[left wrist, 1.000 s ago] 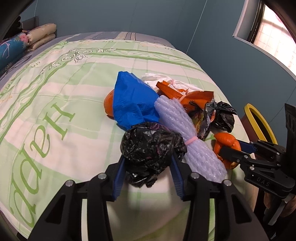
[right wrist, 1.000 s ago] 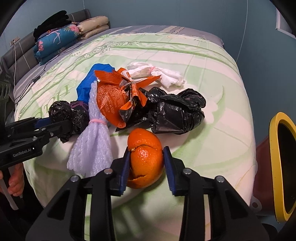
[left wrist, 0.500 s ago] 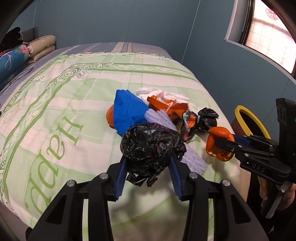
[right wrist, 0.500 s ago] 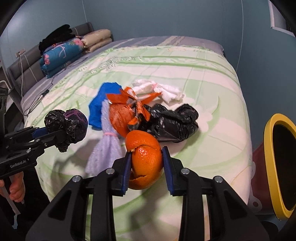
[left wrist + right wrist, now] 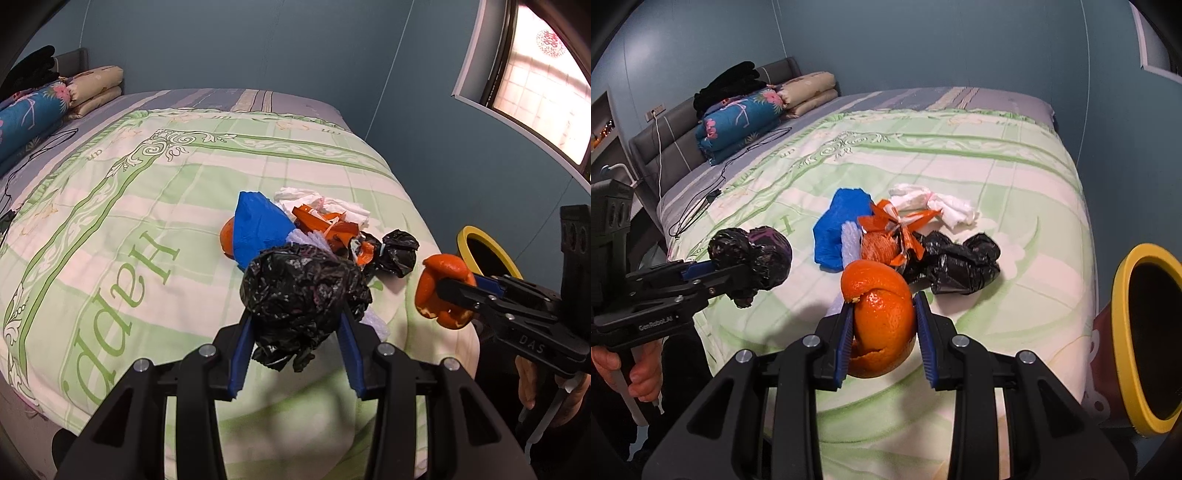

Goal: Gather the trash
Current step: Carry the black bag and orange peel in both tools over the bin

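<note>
Left gripper (image 5: 293,334) is clamping a crumpled black bag (image 5: 301,295), right gripper (image 5: 884,334) is clamping orange peel (image 5: 881,321); both are being held above the bed (image 5: 1015,177), needing carrying right to the yellow-rimmed bin (image 5: 1126,332)

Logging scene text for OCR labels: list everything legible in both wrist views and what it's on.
"DAS" - on the body of the right gripper, left wrist view.
"GenRoboLAI" - on the body of the left gripper, right wrist view; small, last letters uncertain.
Large green letters on the bed cover, upside down, cut off; looks like "Ha..." and "adde", not a sure read.
Small script on the cover's border: too small to read.
Red emblem on the window: blurred.
</note>
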### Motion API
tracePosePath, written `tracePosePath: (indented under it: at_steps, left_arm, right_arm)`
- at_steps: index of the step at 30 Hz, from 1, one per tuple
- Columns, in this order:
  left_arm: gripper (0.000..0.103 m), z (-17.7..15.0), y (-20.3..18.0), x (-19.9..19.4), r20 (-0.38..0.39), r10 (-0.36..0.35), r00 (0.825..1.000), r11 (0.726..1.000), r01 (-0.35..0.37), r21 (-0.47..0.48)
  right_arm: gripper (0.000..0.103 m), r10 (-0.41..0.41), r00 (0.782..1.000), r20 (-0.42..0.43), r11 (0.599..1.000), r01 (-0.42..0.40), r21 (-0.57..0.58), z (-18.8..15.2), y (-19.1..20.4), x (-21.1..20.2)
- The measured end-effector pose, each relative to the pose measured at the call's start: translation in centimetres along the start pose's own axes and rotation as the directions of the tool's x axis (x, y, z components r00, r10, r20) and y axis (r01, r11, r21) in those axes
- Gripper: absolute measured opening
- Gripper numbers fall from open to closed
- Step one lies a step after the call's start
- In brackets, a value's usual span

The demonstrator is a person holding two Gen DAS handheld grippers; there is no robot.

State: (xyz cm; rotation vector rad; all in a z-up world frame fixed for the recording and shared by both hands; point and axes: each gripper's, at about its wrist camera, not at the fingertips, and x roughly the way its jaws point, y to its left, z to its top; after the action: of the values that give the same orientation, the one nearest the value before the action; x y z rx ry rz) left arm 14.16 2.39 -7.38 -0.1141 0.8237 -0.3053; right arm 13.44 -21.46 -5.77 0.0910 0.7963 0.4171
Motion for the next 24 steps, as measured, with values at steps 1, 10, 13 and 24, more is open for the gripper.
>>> tracePosePath:
  at_steps: [1,10,13,24]
  left_arm:
    - [0.04,0.1,-0.1,-0.2,-0.002,0.006,1.0,1.0,-0.006,-0.005]
    - [0.04,1.8,-1.3,-1.9,0.045,-0.002,0.999,1.0,0.002,0.001]
    - [0.04,2.4,-1.7,-1.9,0.049,-0.008,0.999,1.0,0.008,0.005]
    - [0.04,4.4,-3.6,-0.5,0.021,-0.012,1.0,1.0,0.012,0.011]
  right_arm:
    - [0.03,-0.002,1.0,0.004,1.0,0.002,-0.004,0.1,0.0,-0.3]
    - [0.03,-0.034,0.998,0.051,0.999,0.035,-0.01,1.4,-1.3,-2.3]
    - [0.03,-0.042,0.997,0.064,0.999,0.042,-0.007,1.9,-1.9,-2.7]
    - [0.03,-0.073,0.994,0.075,0.997,0.073,0.001,3.5,-4.5,-3.2]
